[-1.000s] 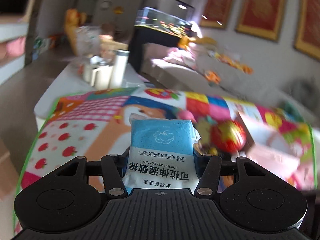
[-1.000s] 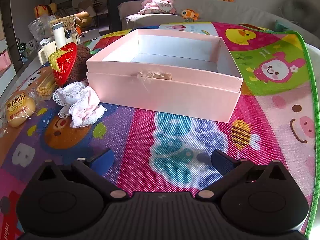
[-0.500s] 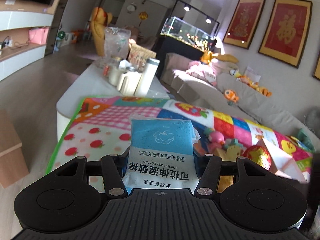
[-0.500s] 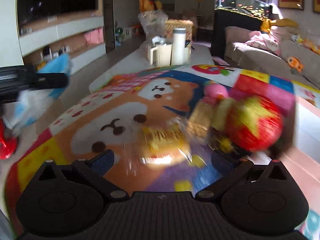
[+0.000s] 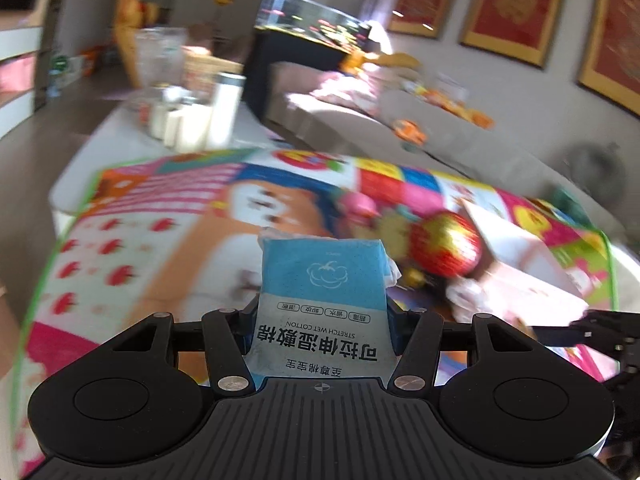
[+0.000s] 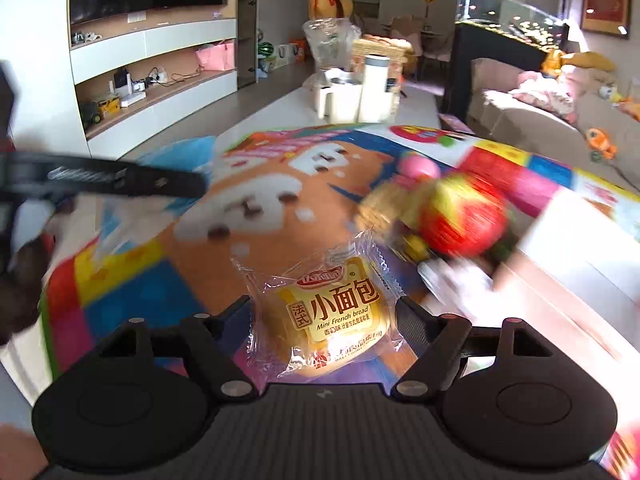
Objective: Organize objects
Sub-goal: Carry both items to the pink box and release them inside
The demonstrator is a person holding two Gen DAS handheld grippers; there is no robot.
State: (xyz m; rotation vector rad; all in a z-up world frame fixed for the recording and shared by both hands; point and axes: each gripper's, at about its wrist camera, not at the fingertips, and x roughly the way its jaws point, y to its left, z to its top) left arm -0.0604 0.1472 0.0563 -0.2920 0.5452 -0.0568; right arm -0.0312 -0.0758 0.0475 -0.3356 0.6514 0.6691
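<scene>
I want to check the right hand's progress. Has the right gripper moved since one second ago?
Yes. It faced the pink box then; now the box sits at its right edge, and the right gripper brackets the bread packet further left on the mat.

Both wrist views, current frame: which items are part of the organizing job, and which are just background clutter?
Job items:
left gripper holding blue wet cotton pack
right gripper around mini French bread packet
pink box
red-gold ball

Lying about:
white thermos
white jug
sofa toys
</scene>
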